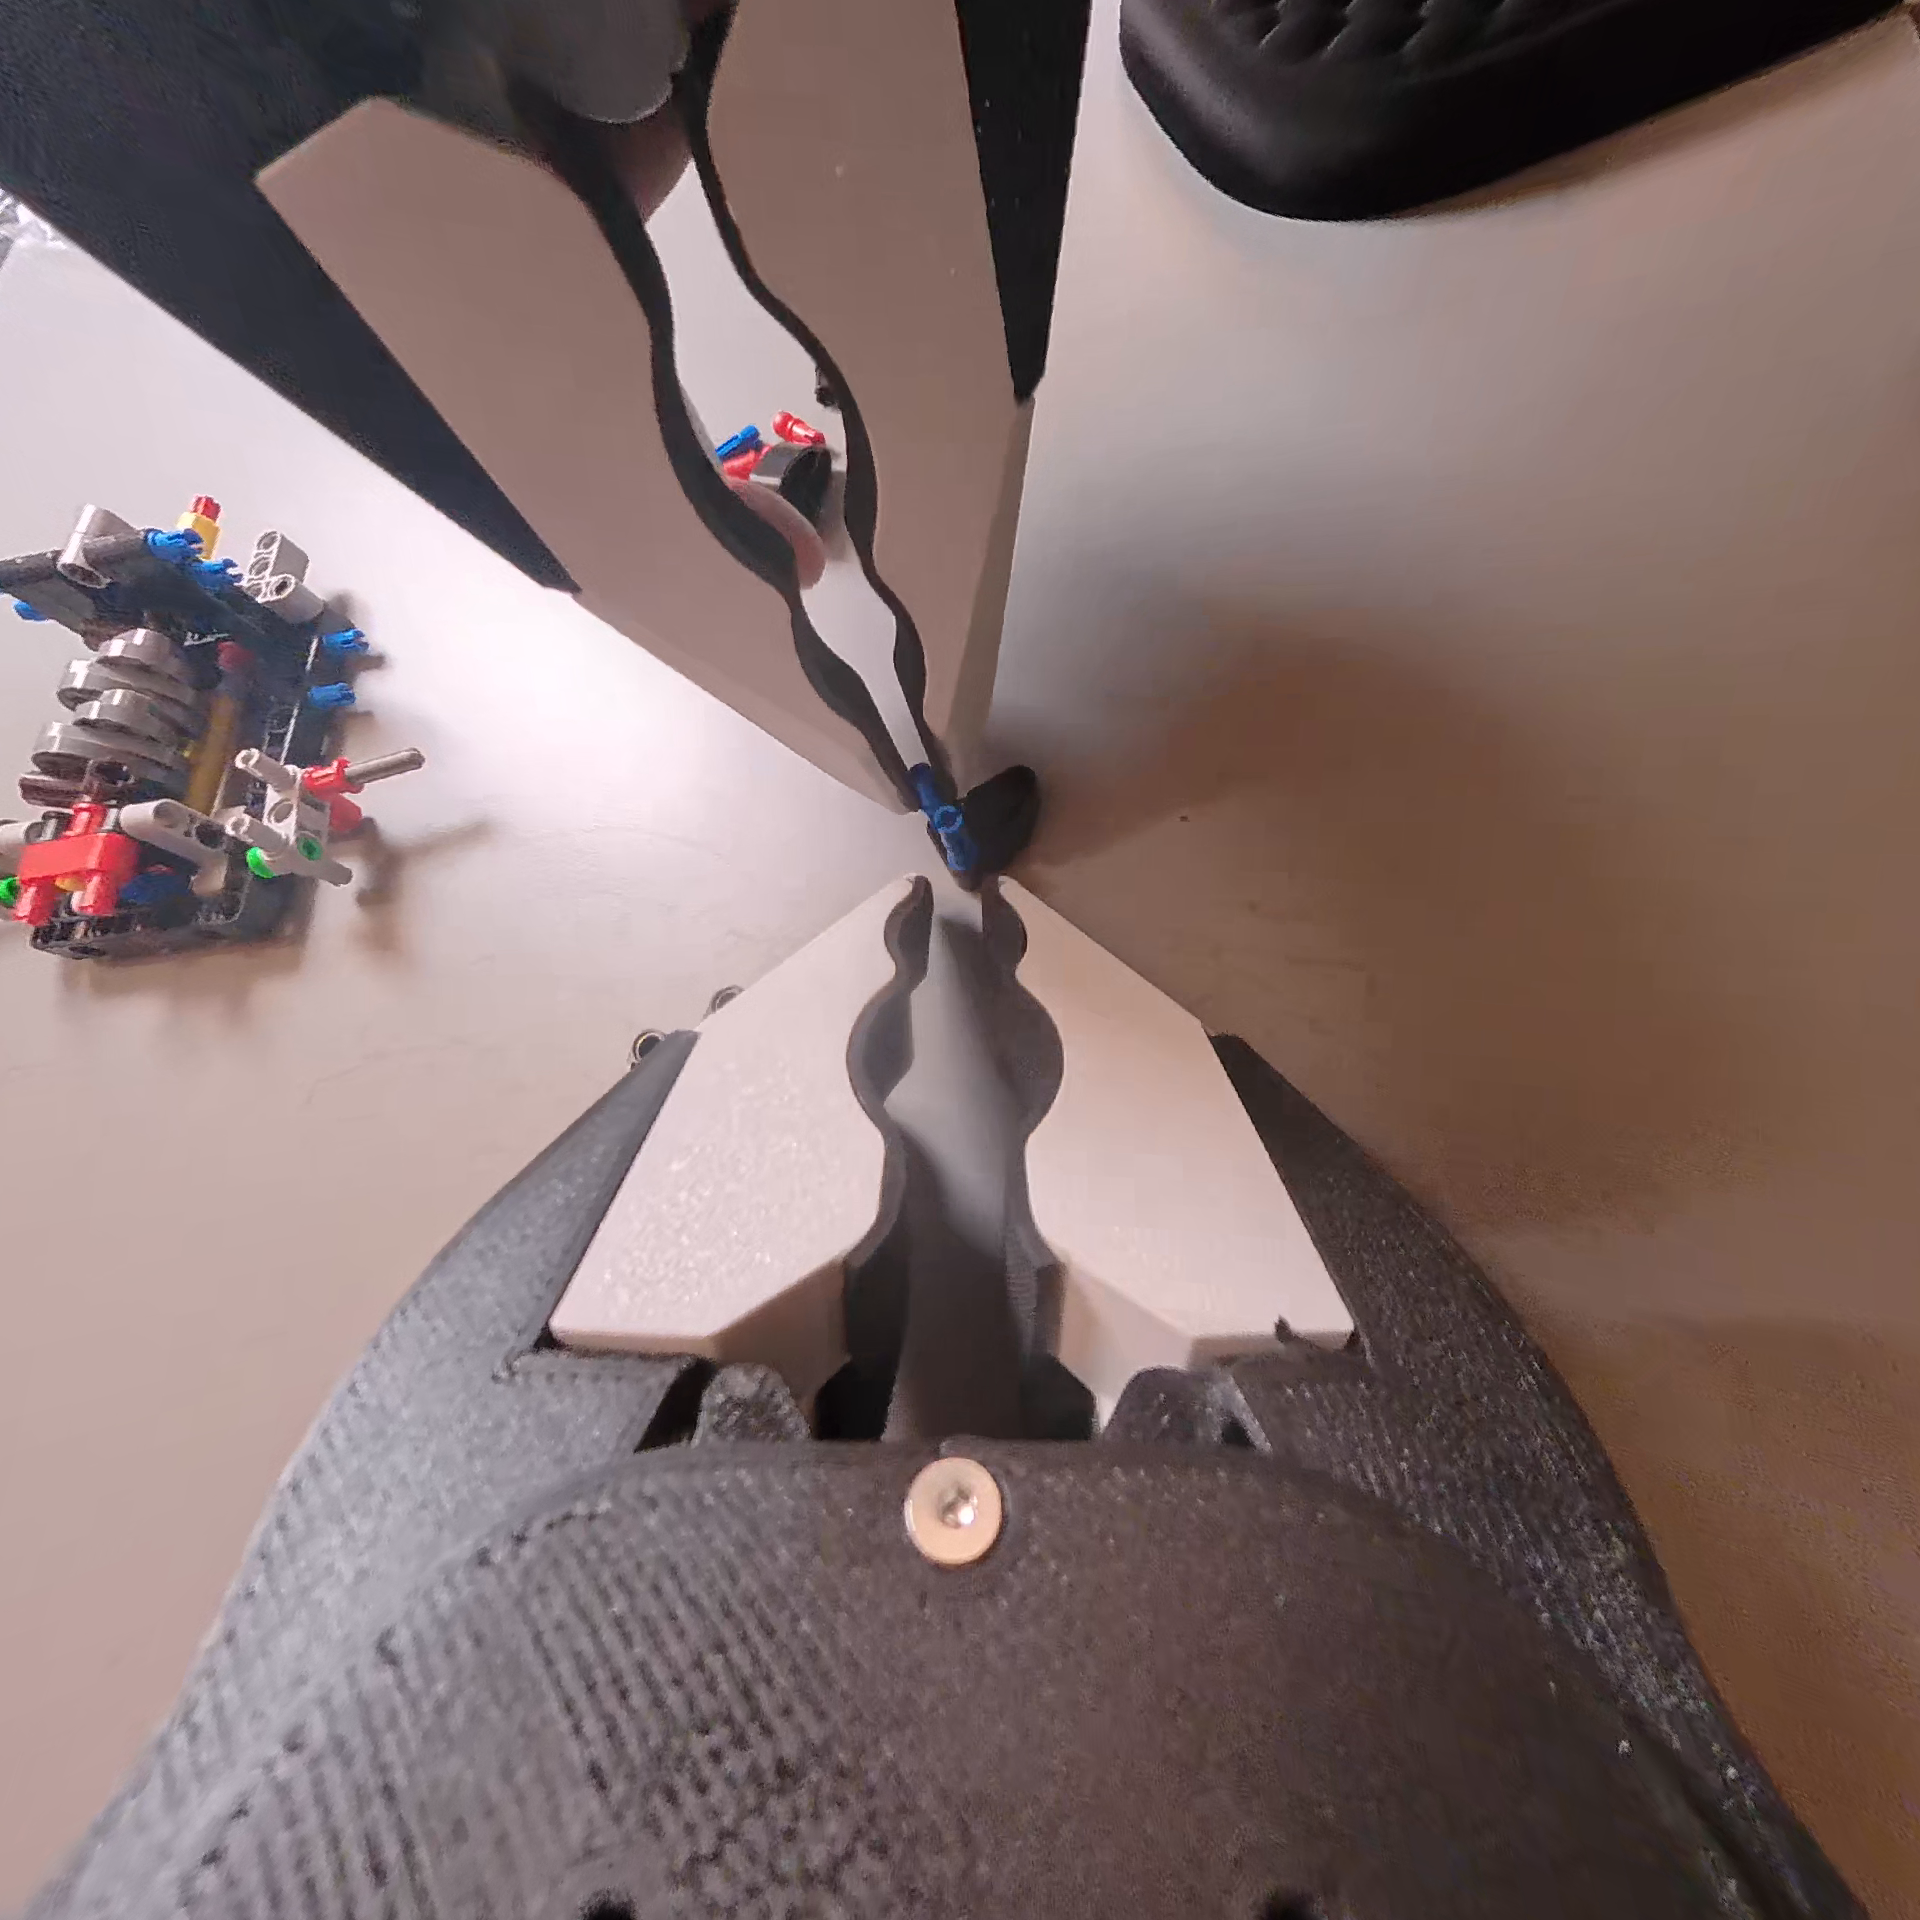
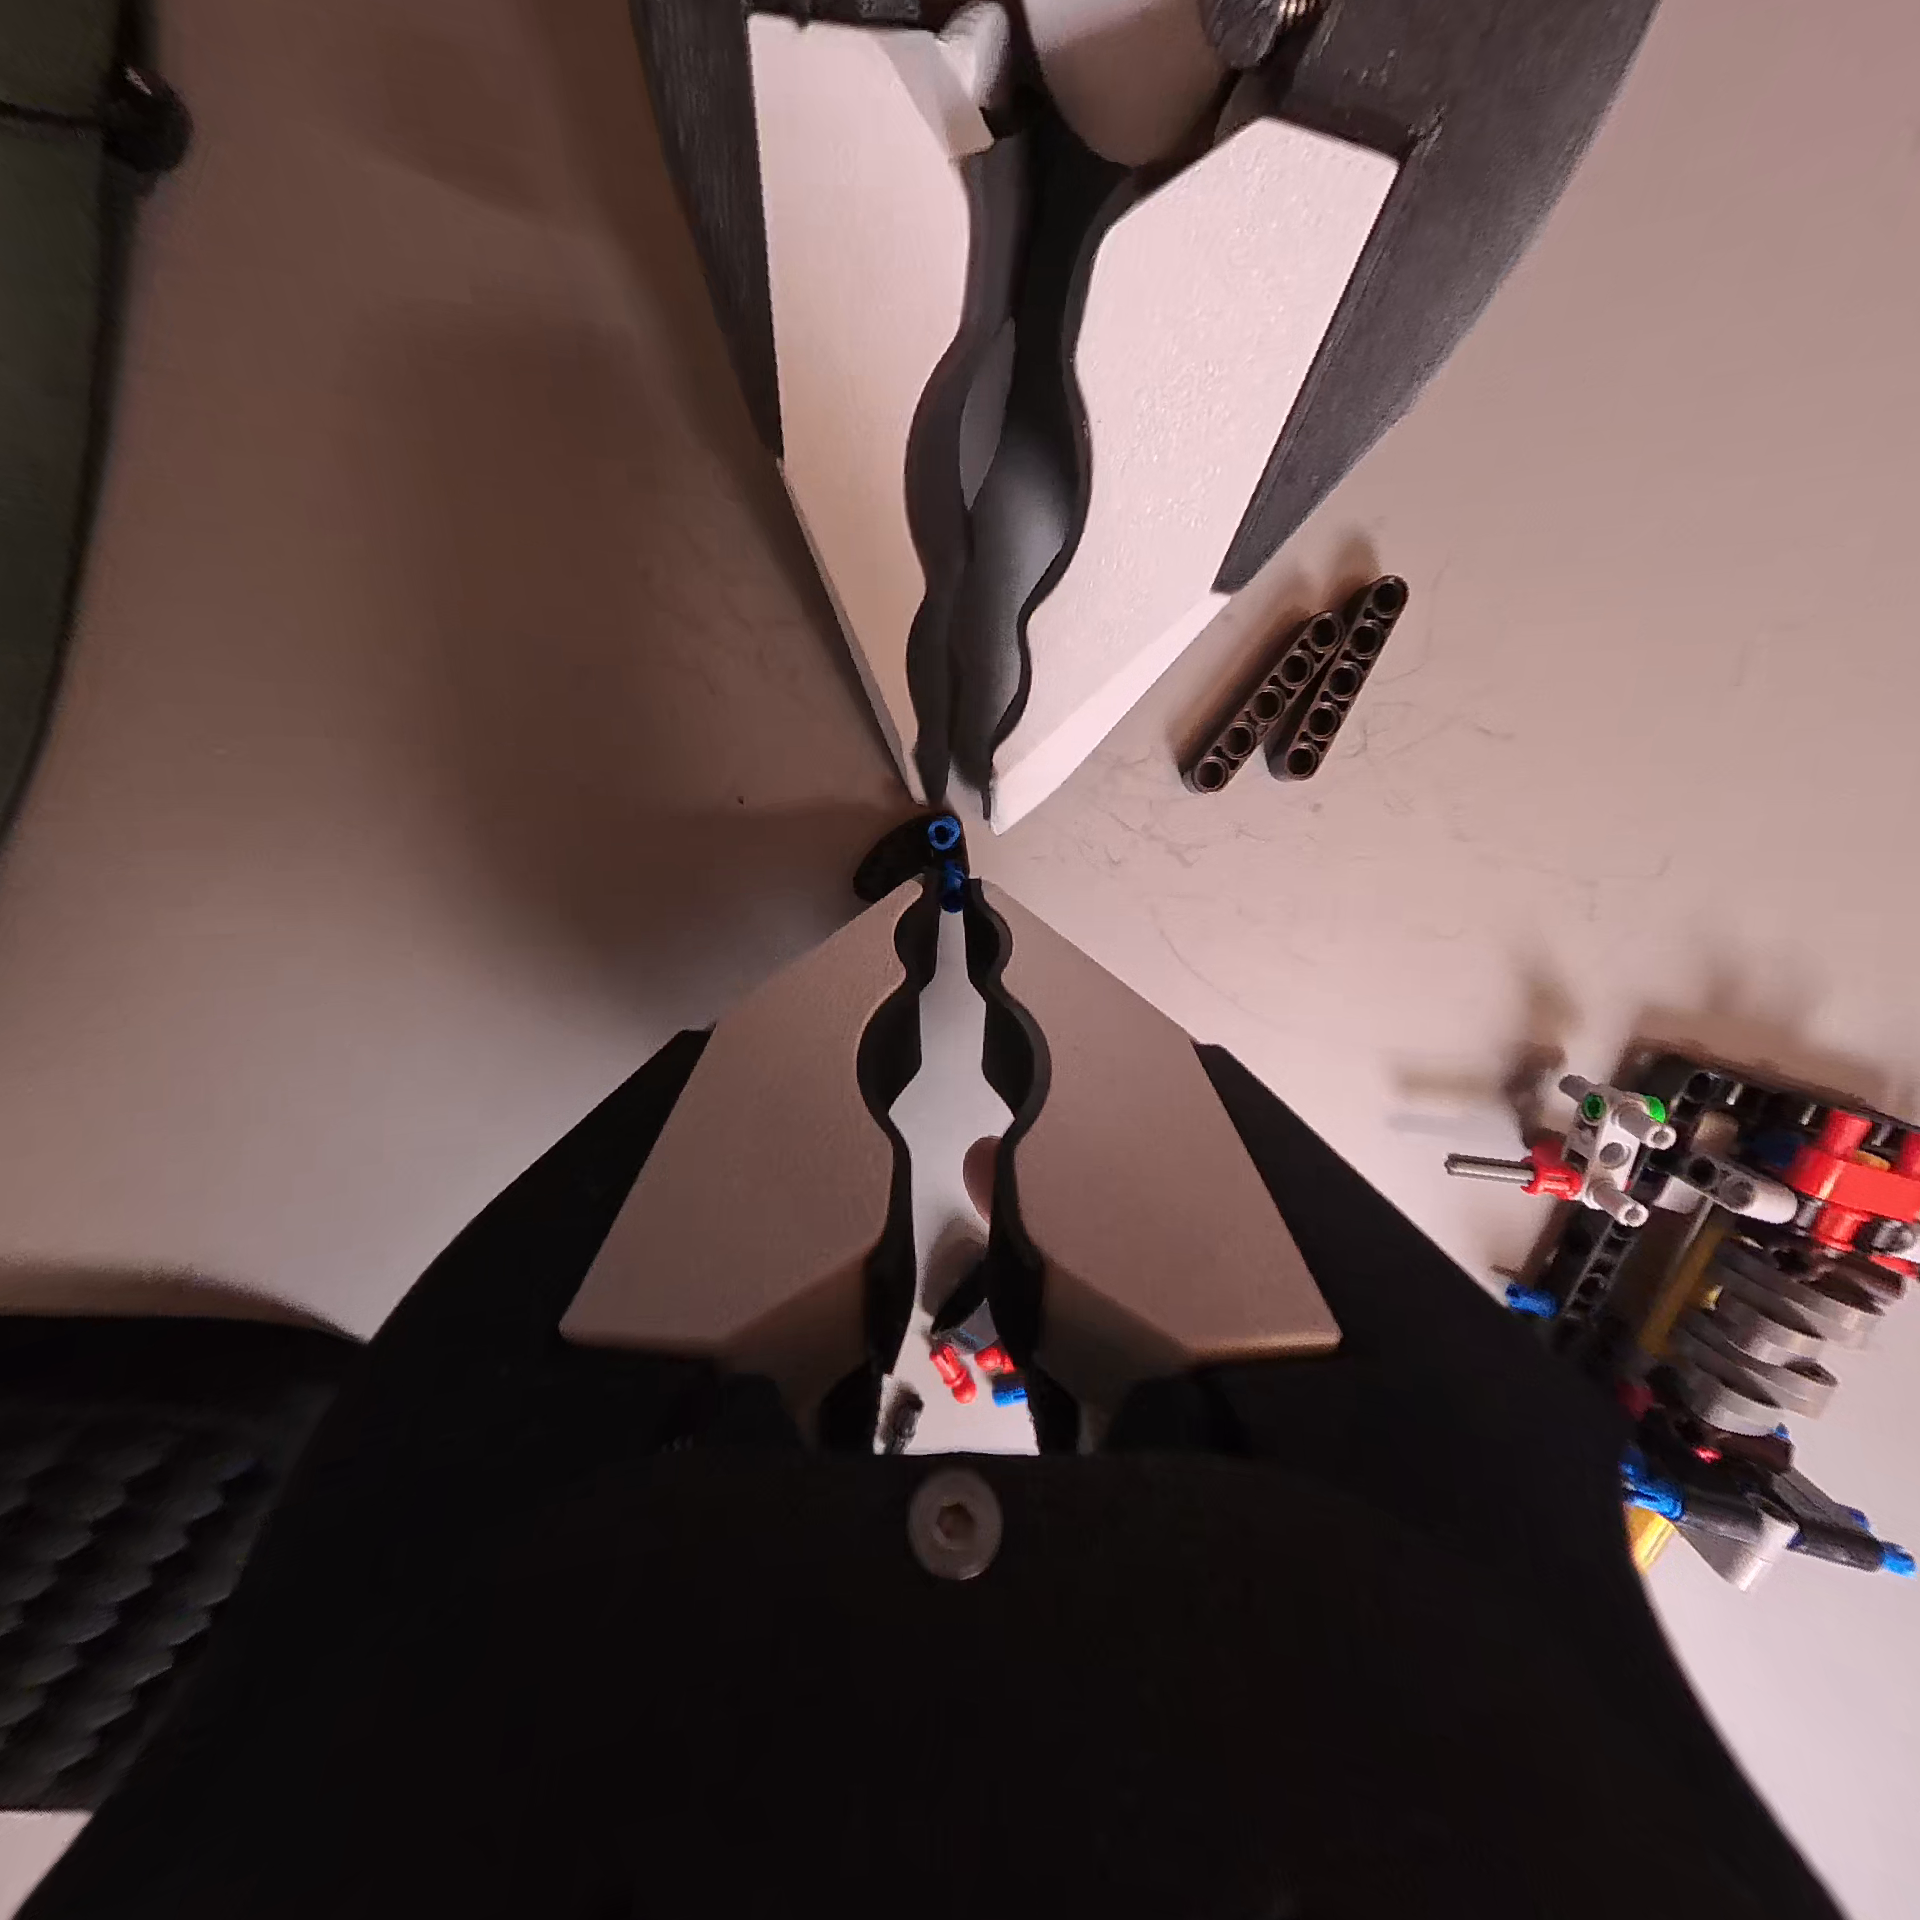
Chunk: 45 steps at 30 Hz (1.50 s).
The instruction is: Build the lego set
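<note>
Blue pin (image 1: 943,821), pinched between gripper tips, above table (image 1: 1455,935)

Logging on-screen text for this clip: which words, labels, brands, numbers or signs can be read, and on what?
None. No writing, number or sign shows in either view: not on the left tongs, the right tongs, the lego build or the two dark beams.

Office-like: pale desk (image 1: 1455,727) (black chair (image 1: 1455,94) beside).
</note>
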Each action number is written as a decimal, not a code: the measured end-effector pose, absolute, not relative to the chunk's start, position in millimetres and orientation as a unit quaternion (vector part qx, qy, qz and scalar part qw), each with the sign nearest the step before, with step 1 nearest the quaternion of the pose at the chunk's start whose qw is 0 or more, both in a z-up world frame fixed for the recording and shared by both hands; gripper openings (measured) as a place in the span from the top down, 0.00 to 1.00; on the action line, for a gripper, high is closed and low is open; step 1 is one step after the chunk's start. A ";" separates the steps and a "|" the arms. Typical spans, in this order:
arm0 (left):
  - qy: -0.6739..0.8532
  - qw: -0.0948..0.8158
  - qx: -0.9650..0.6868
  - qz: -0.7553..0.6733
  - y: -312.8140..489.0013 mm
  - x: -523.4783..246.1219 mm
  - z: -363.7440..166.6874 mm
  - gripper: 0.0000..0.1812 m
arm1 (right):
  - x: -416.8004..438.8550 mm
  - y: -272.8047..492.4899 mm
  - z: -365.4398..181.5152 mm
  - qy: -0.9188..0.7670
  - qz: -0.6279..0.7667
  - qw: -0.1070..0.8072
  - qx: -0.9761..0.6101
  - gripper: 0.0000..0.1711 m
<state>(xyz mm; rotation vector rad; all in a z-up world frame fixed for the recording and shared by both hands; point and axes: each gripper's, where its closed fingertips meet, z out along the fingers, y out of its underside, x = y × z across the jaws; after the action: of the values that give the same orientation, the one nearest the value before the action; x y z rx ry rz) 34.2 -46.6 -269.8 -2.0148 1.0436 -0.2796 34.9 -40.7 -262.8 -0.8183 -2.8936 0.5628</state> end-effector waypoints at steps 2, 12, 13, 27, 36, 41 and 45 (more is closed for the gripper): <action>0.415 0.415 -0.802 -0.111 -45.8 36.2 -269.8 0.96 | 34.2 -40.4 -262.9 -0.944 0.177 0.038 -0.275 0.99; 0.413 0.413 -0.804 -0.112 -44.6 38.5 -270.2 0.97 | 34.7 -38.1 -263.0 -0.943 0.145 0.035 -0.297 0.99; 0.413 0.413 -0.804 -0.112 -44.7 38.5 -270.2 0.97 | 34.6 -38.0 -263.0 -0.944 0.142 0.035 -0.297 0.99; 0.423 0.415 -0.798 -0.110 -45.4 38.2 -270.1 0.98 | 32.9 -39.5 -263.1 -0.953 0.123 0.029 -0.276 0.99; 0.428 0.413 -0.796 -0.113 -46.1 38.7 -270.4 0.97 | 31.9 -43.0 -264.4 -0.960 0.136 0.030 -0.244 0.99; 0.428 0.412 -0.796 -0.115 -46.2 38.8 -270.5 0.97 | 32.4 -43.4 -265.0 -0.958 0.149 0.028 -0.242 0.99; 0.431 0.412 -0.795 -0.115 -47.2 38.9 -270.7 0.97 | 32.4 -45.3 -265.3 -0.953 0.170 0.032 -0.249 0.99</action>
<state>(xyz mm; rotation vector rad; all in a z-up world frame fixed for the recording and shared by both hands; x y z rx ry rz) 38.9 -47.2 -270.7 -1.9988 1.0837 -0.2905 32.4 -45.3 -265.3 -0.7664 -2.9353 0.5231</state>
